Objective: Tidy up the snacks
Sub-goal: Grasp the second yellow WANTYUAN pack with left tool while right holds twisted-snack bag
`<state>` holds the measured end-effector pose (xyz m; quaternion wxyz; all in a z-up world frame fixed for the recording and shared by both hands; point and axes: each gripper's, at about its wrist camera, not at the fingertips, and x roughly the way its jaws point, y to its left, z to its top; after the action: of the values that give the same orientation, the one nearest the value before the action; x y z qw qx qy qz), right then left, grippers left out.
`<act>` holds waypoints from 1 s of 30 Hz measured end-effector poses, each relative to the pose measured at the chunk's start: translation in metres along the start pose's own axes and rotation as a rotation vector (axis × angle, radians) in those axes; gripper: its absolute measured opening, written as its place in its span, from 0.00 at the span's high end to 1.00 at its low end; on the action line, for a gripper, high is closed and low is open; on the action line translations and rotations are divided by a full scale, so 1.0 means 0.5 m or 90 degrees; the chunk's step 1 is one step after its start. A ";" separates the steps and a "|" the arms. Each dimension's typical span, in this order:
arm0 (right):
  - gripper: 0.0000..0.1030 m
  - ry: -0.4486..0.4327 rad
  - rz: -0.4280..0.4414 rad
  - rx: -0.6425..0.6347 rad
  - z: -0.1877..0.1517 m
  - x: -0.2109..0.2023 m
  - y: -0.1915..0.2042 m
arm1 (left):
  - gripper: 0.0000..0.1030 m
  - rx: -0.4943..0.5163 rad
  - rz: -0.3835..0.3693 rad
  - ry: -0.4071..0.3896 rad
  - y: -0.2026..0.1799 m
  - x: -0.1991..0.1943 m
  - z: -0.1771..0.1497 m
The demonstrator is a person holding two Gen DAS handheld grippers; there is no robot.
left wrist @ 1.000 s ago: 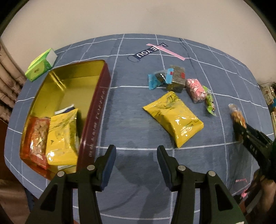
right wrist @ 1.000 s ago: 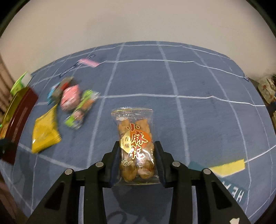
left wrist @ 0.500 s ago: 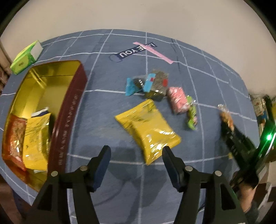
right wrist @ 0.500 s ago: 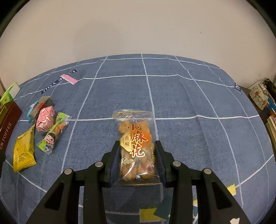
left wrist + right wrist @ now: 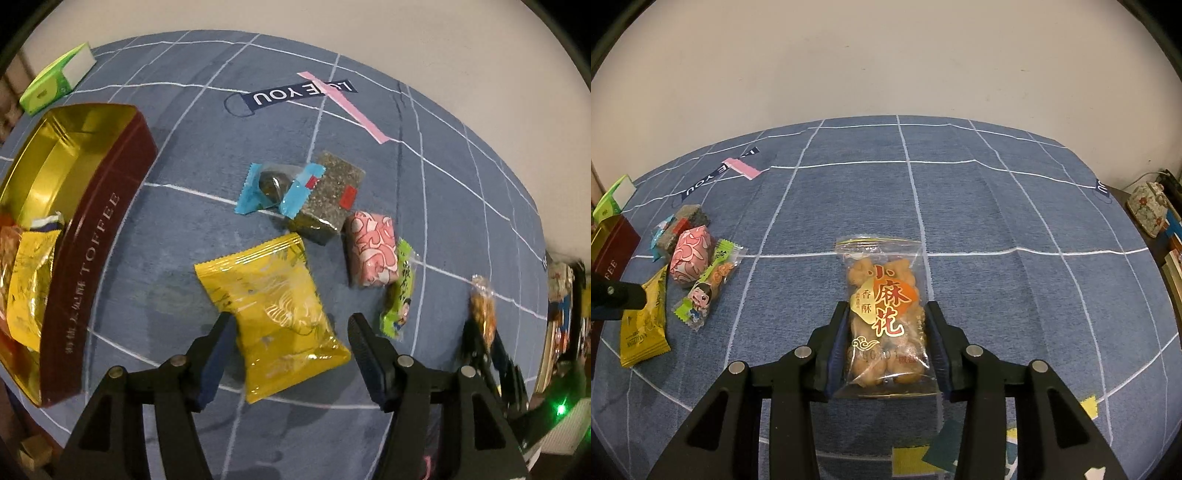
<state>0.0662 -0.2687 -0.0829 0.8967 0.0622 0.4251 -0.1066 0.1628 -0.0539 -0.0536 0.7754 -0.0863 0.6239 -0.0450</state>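
The yellow packet lies flat on the blue cloth beside the toffee tin, between the spread, unclosed jaws of the left gripper. It should be straddled evenly and pinched mid-body. The fried-twist bag sits between the right gripper jaws, which are easing open.

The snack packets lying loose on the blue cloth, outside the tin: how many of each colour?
Yellow: 1, the yellow packet
Blue: 1, the blue-wrapped candy
Dark grey: 1, the dark seed bar
Pink: 1, the pink packet
Green: 1, the green candy packet
Clear: 1, the fried dough twists packet
Total: 6
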 end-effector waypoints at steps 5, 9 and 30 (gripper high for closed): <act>0.61 0.000 0.001 0.001 0.000 0.001 0.000 | 0.34 -0.011 0.026 -0.006 -0.011 0.016 0.008; 0.61 0.000 0.003 0.001 0.000 0.002 0.004 | 0.34 -0.018 0.050 0.002 -0.008 0.033 0.012; 0.61 0.002 0.001 0.001 0.000 -0.001 0.004 | 0.44 0.106 0.056 -0.011 0.073 0.010 -0.031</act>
<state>0.0667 -0.2666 -0.0826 0.8962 0.0637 0.4261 -0.1059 0.1475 -0.0202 -0.0686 0.7865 0.0059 0.6145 -0.0620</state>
